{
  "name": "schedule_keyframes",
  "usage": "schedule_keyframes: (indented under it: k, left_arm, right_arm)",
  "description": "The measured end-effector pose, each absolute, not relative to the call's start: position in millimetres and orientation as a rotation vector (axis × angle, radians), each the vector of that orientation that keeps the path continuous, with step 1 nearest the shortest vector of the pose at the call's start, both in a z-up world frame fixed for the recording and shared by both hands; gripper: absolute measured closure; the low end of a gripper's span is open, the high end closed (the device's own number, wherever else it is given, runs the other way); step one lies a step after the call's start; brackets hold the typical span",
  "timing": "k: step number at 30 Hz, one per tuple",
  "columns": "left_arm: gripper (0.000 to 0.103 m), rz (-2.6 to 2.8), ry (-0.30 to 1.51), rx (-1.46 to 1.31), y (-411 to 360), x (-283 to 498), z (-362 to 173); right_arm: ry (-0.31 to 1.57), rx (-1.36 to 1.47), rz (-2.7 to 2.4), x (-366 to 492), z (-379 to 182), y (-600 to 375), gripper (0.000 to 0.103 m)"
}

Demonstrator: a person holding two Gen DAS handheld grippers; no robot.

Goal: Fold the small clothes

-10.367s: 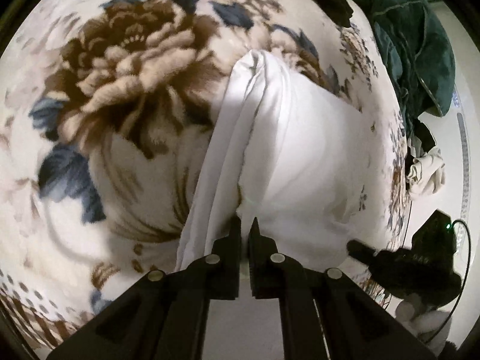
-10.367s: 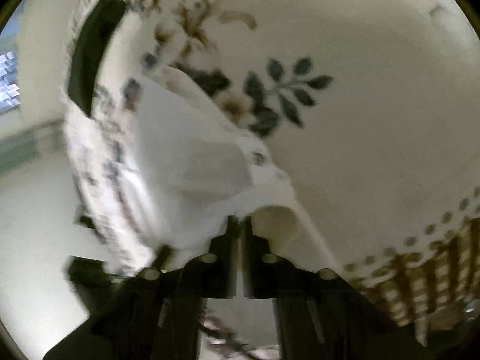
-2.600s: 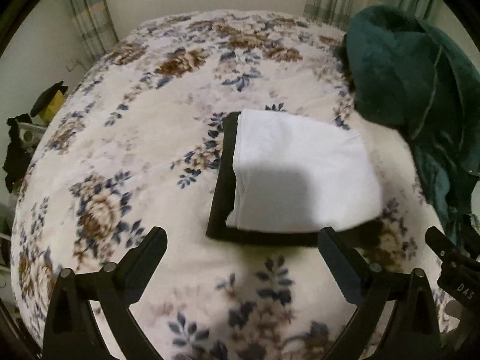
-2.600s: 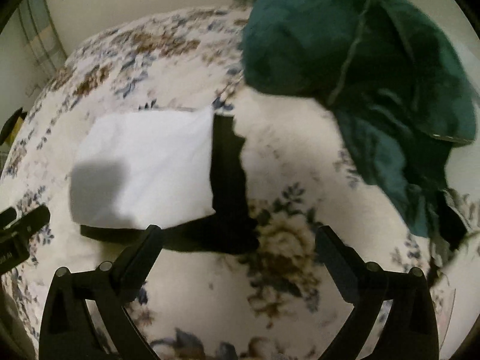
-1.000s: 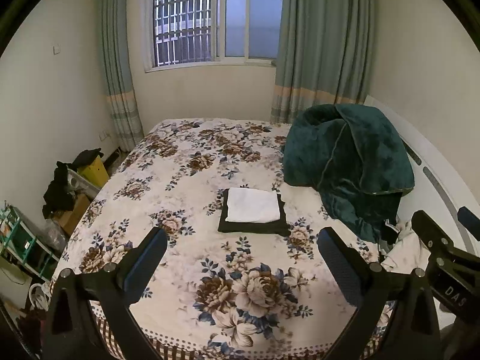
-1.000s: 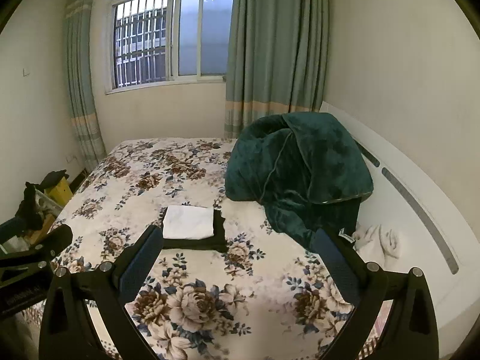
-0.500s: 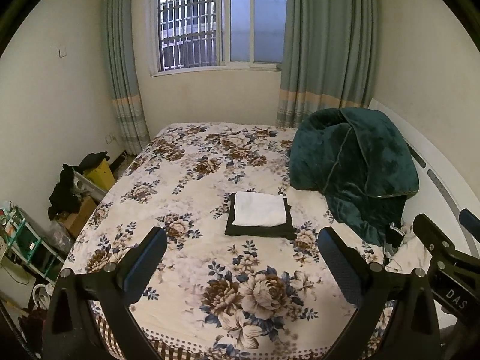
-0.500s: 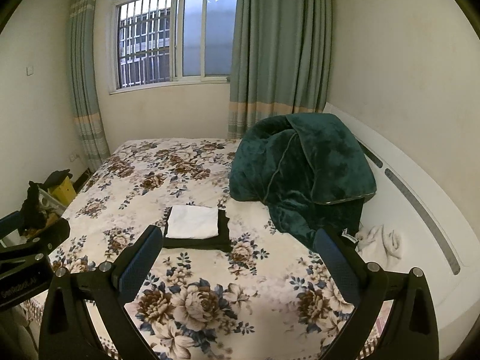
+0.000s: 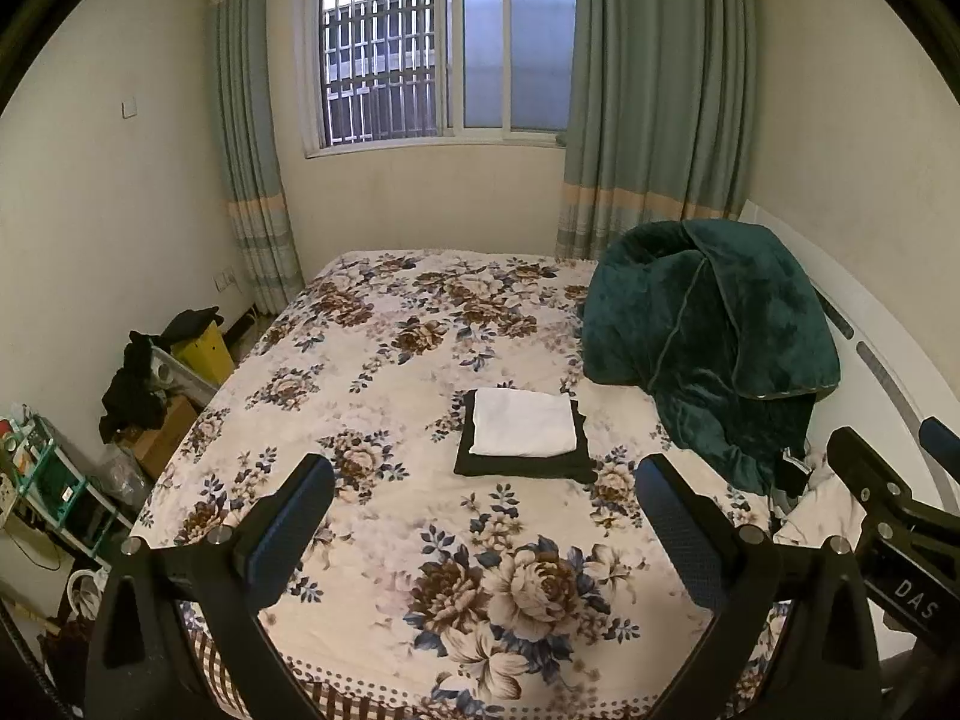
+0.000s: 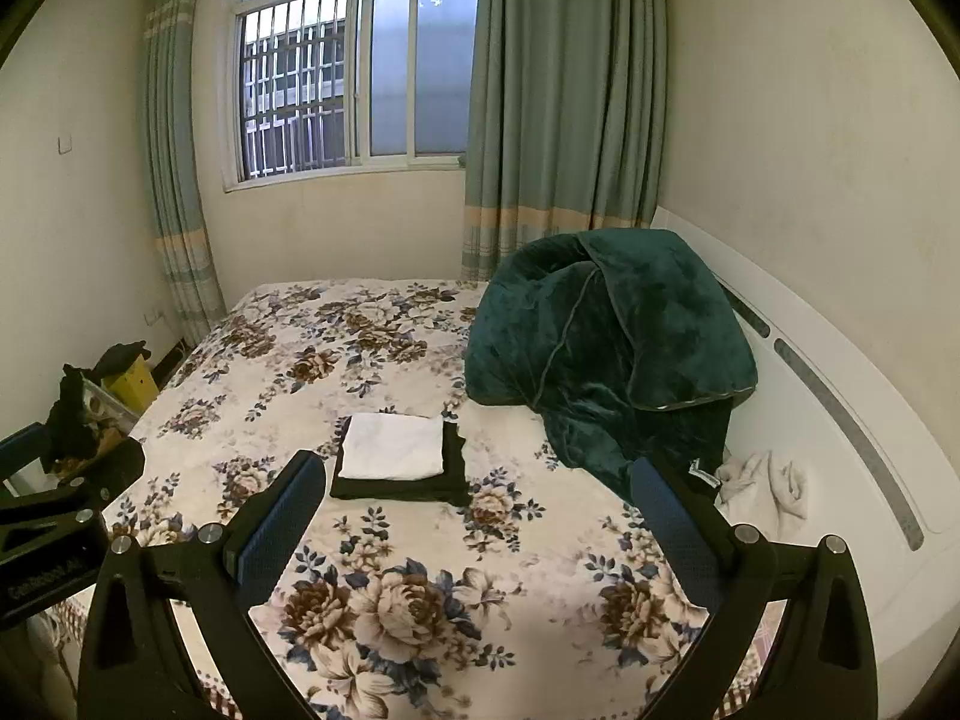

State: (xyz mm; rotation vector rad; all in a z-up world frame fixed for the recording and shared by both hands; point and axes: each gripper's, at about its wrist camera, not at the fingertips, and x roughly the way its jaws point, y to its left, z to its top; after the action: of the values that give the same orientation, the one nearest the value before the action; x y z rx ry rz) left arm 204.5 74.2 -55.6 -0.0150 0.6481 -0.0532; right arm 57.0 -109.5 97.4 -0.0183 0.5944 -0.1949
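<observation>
A folded white garment [image 9: 522, 430] lies on top of a folded black garment [image 9: 516, 467] in the middle of the floral bed [image 9: 384, 372]. The same stack shows in the right wrist view, white piece [image 10: 393, 446] on black piece [image 10: 399, 487]. My left gripper [image 9: 483, 522] is open and empty, held well back from the bed's near edge. My right gripper [image 10: 474, 516] is open and empty too, also far back. The right gripper's body shows at the right edge of the left wrist view [image 9: 888, 516].
A dark green blanket [image 9: 708, 336] is heaped at the bed's right side by the white headboard [image 10: 840, 420]. A crumpled white cloth [image 10: 759, 483] lies beside it. Boxes and clutter [image 9: 150, 384] and a green rack [image 9: 48, 480] stand on the floor at left. A window with curtains [image 9: 444, 48] is behind.
Both grippers let go of the white garment, opened and pulled far back from the bed. The folded white piece now rests on the black one. In the last second the view barely shifted.
</observation>
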Motion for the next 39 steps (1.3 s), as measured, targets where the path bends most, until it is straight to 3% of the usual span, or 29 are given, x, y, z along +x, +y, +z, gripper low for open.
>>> schedule_keyframes:
  k: [39]
  left_arm:
    - [0.000,-0.042,0.648,-0.020,78,195,-51]
  right_arm:
    - [0.586,-0.016,-0.194,58,105,-100,0.000]
